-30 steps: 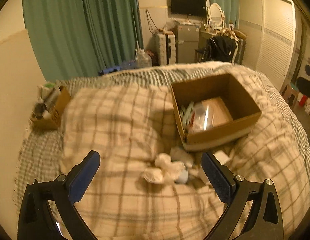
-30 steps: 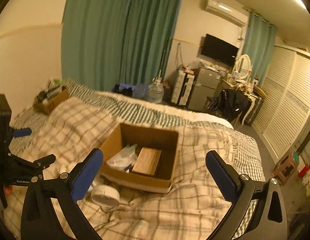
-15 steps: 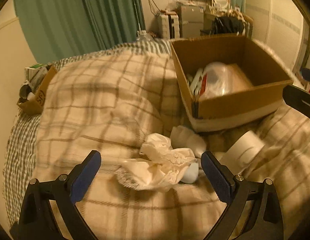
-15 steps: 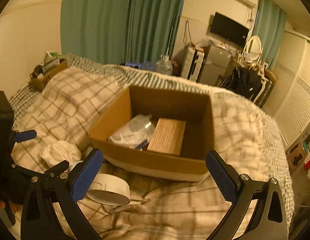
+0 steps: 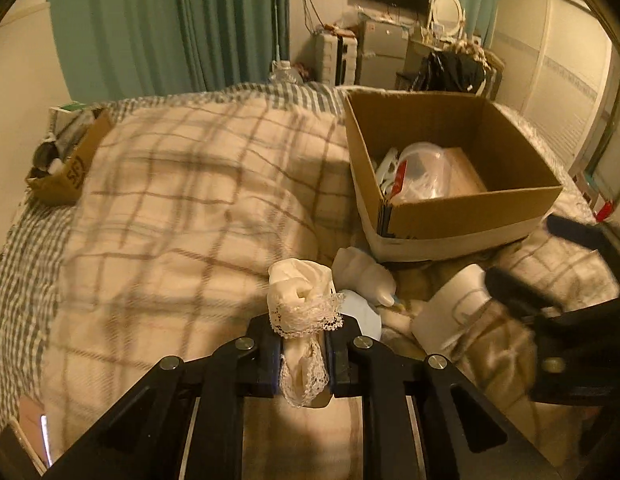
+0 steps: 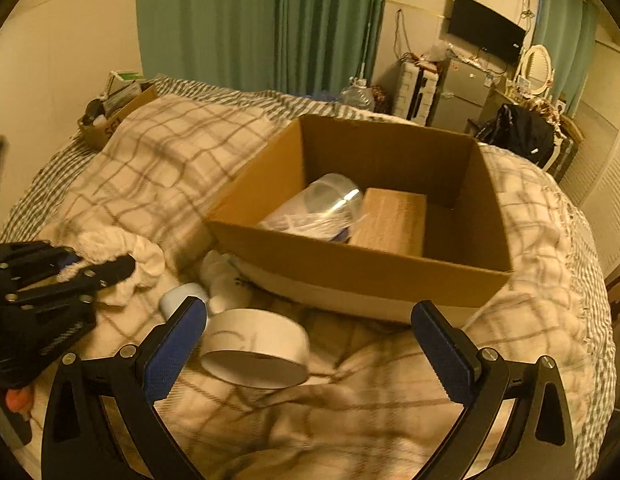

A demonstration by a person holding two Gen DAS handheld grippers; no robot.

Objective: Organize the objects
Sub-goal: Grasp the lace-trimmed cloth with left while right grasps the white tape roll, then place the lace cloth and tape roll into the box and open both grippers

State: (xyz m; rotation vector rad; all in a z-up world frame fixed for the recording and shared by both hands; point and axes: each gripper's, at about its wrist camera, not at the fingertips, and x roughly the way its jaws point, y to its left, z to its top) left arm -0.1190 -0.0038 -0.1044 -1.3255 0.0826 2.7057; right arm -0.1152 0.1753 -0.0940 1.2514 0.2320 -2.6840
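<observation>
My left gripper (image 5: 303, 354) is shut on a white lace-trimmed cloth (image 5: 300, 300) on the plaid blanket, in front of the open cardboard box (image 5: 466, 216). The cloth also shows in the right wrist view (image 6: 122, 256), held by the left gripper (image 6: 110, 270). My right gripper (image 6: 310, 336) is open, its fingers either side of a white tape roll (image 6: 256, 346) lying just before the box (image 6: 362, 276). The roll also shows in the left wrist view (image 5: 450, 308). The box holds a clear plastic container (image 6: 322, 208) and a wooden block (image 6: 390, 220).
A white object (image 5: 364, 276) and a pale blue item (image 5: 362, 312) lie beside the cloth. A small cardboard box of clutter (image 5: 66, 160) sits at the bed's far left. Green curtains (image 6: 262, 20), a suitcase and a cabinet stand beyond the bed.
My left gripper moved down and closed on the lace cloth. My right gripper came down and forward, so its open fingers now straddle the tape roll.
</observation>
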